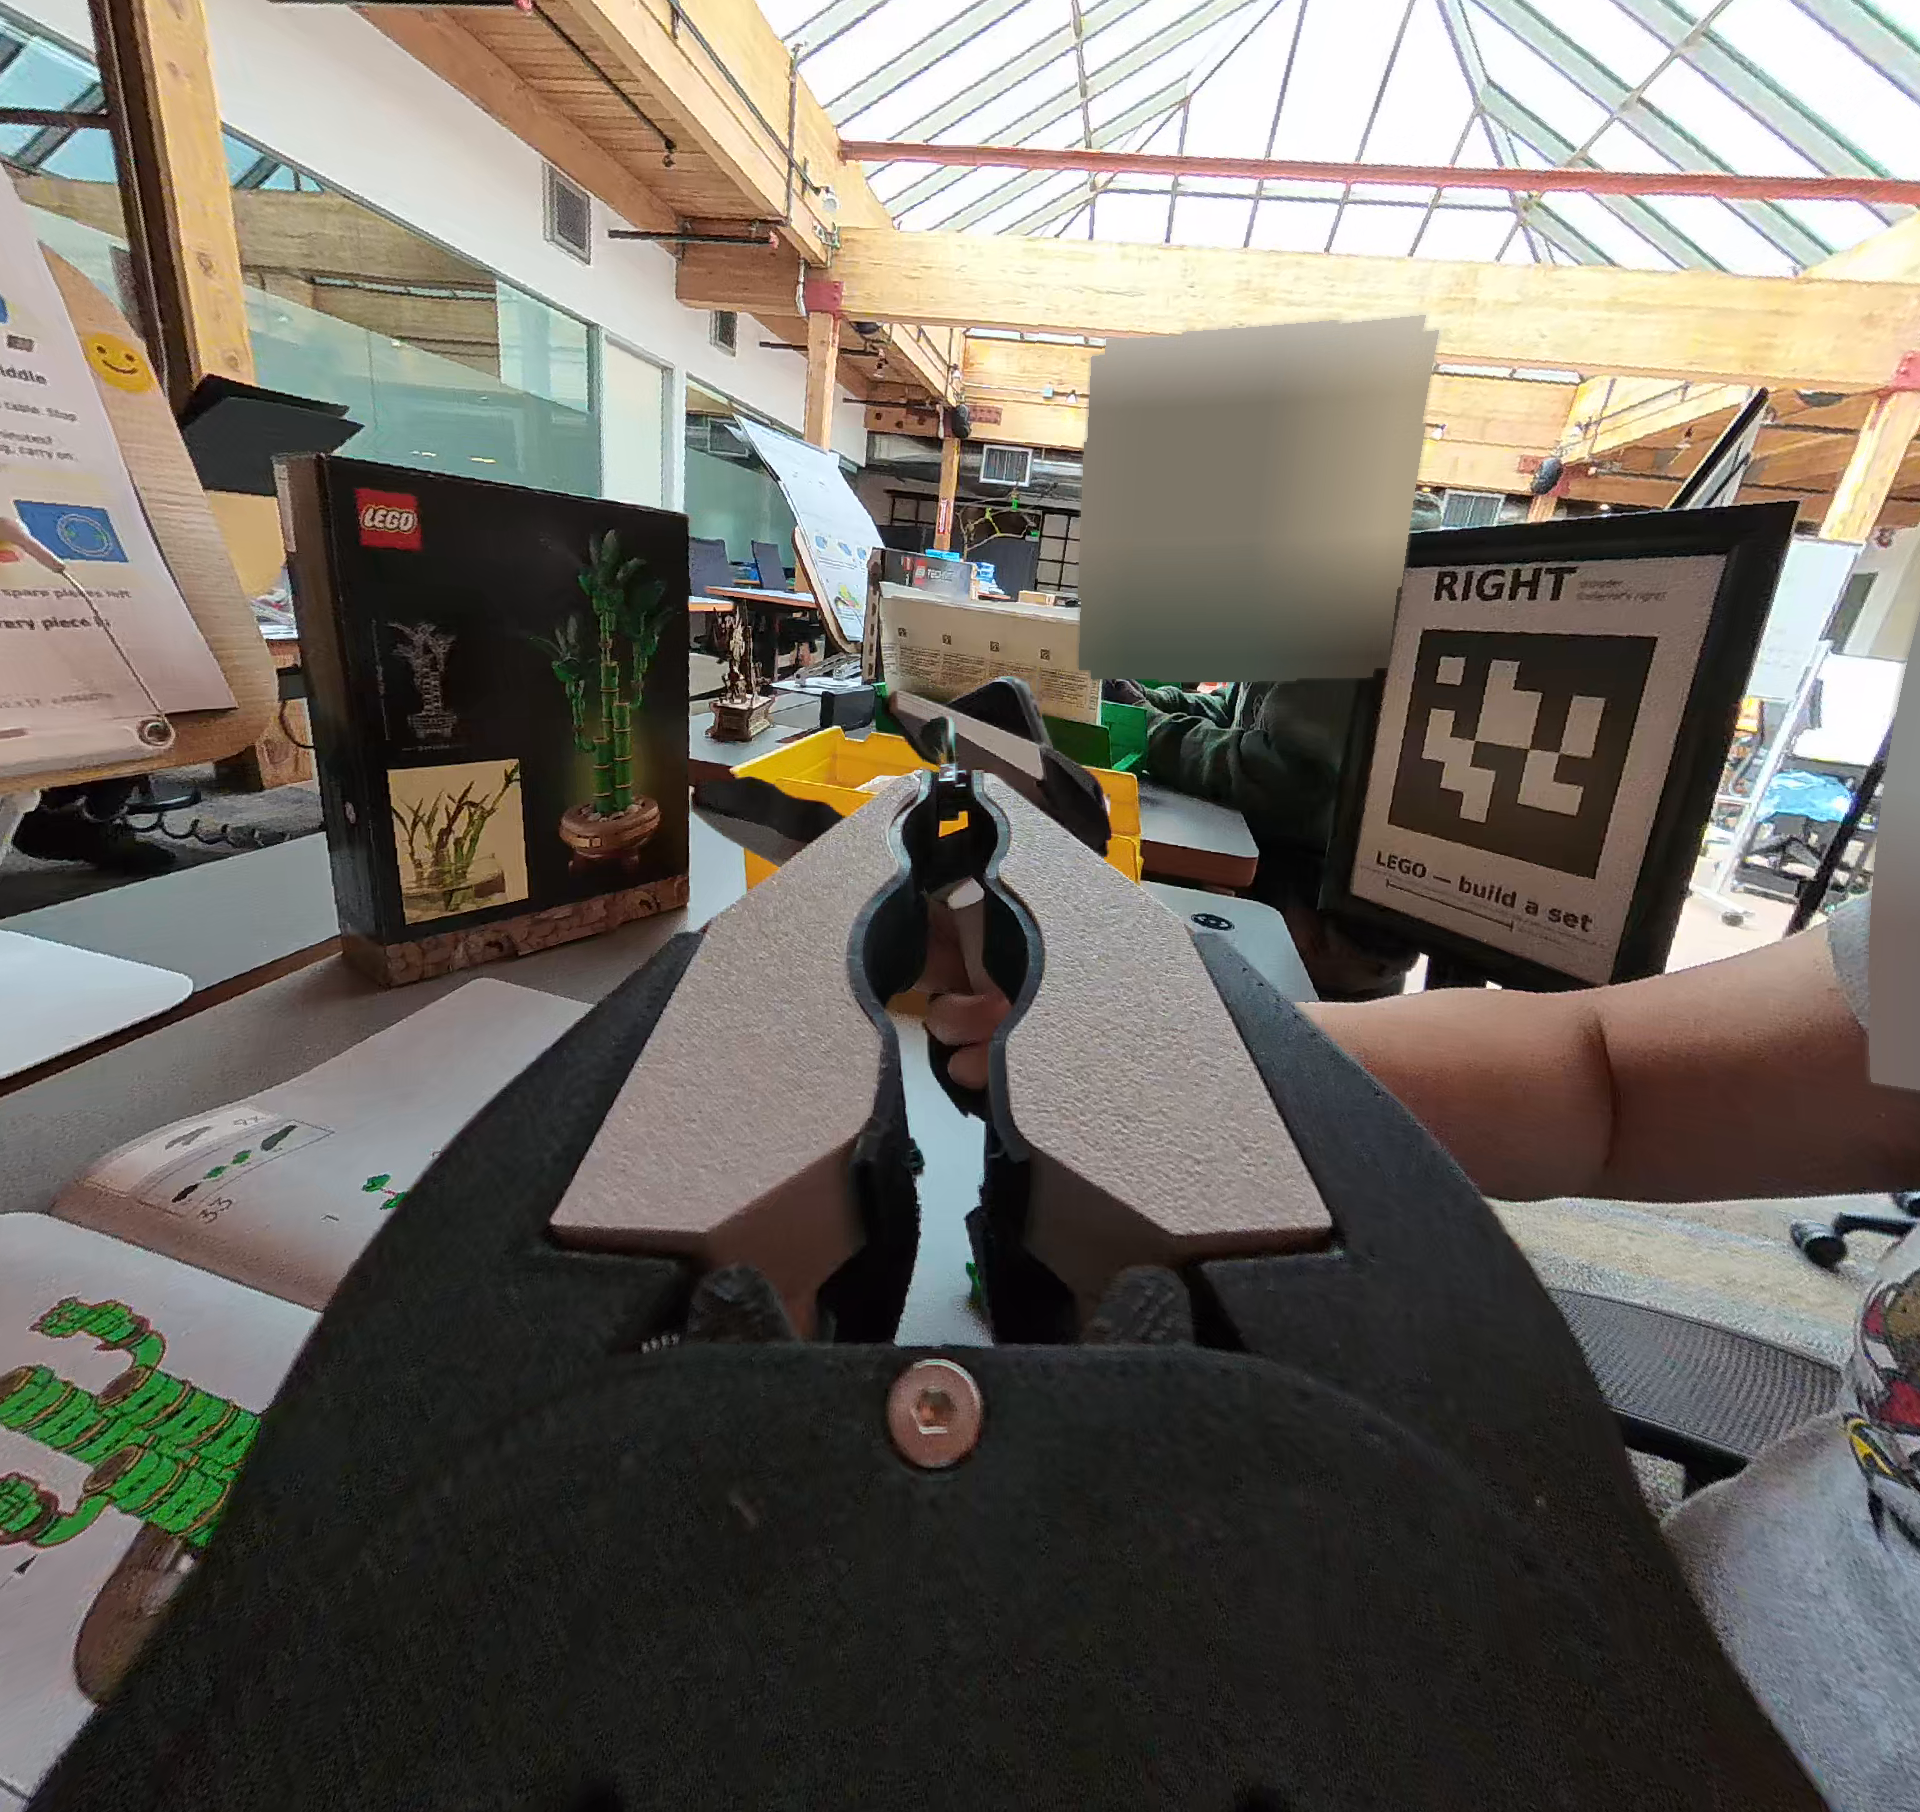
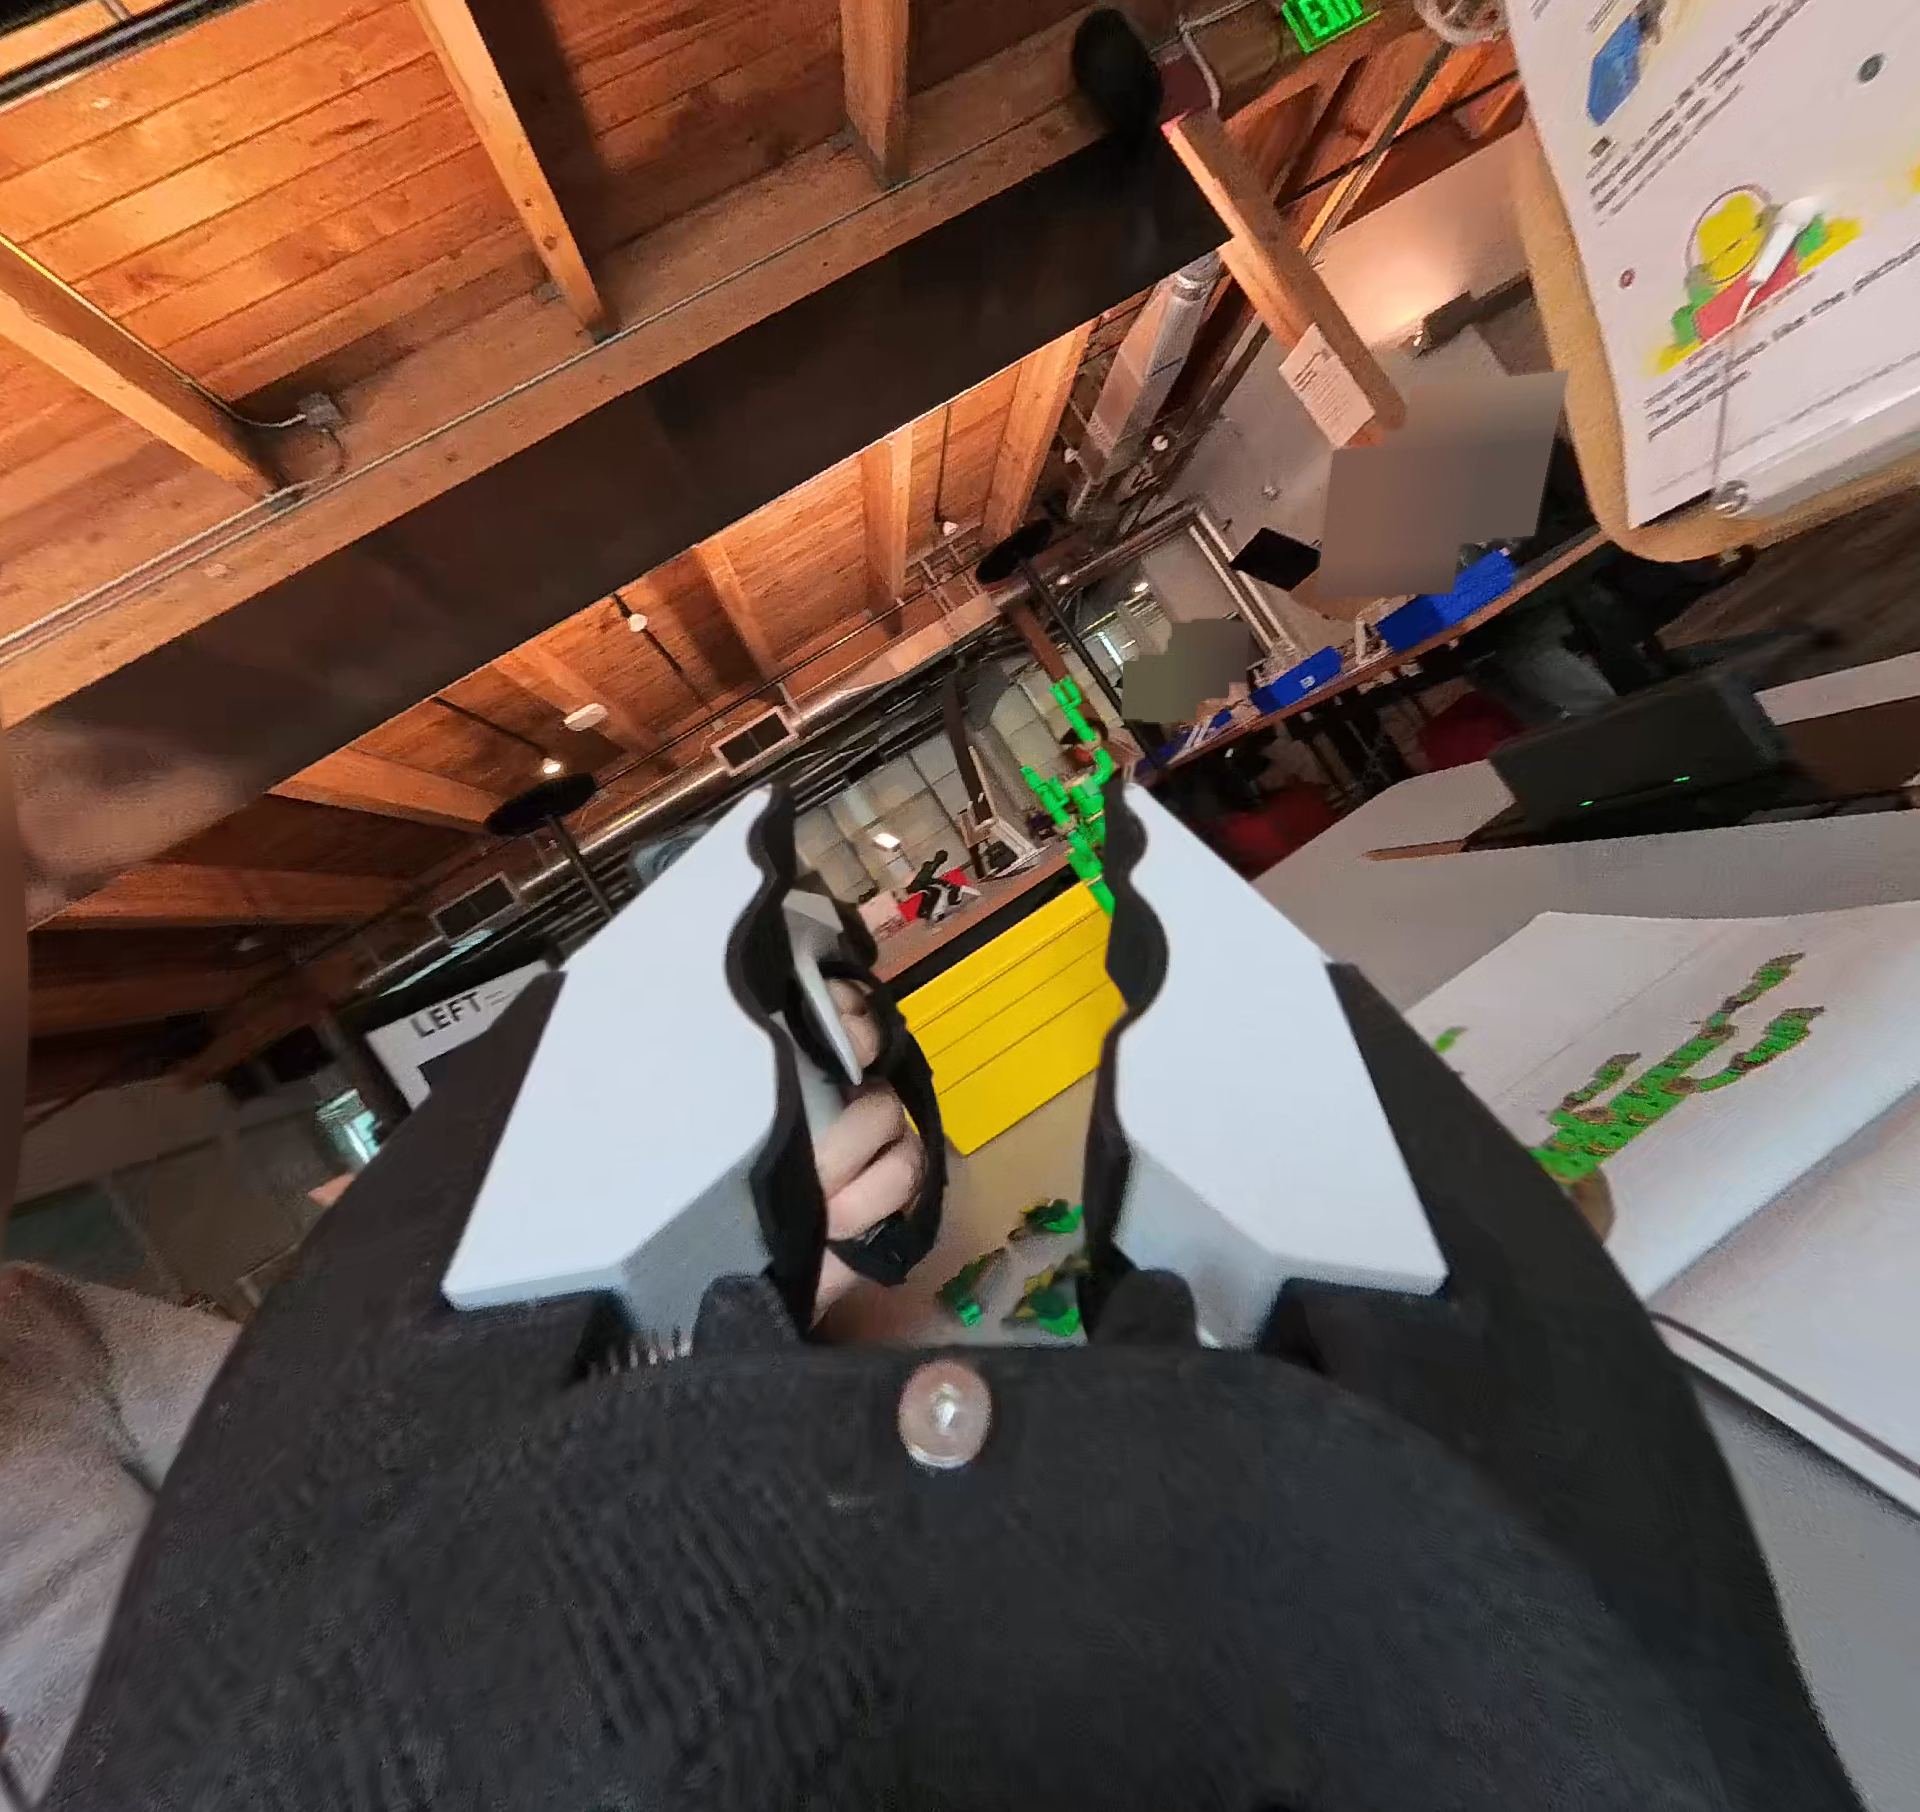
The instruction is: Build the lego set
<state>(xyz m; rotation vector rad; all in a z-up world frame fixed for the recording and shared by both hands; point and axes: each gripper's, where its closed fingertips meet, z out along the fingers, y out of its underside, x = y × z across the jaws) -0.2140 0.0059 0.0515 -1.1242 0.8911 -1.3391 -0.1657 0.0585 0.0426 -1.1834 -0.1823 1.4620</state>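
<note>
My left gripper, with tan fingers, is shut at the tips on a small dark lego piece that sticks up from them. It is raised above the table, in front of the yellow bin. My right gripper, with pale grey fingers, is open. A bright green bamboo stalk build stands upright against the inner edge of its right finger; I cannot tell whether they touch. Through its gap I see the hand holding the left gripper. Loose green pieces lie on the table below.
The lego set box stands upright at the back left. The open instruction book lies at the front left and also shows in the right wrist view. A framed marker sign stands at the right. The yellow bin is ahead.
</note>
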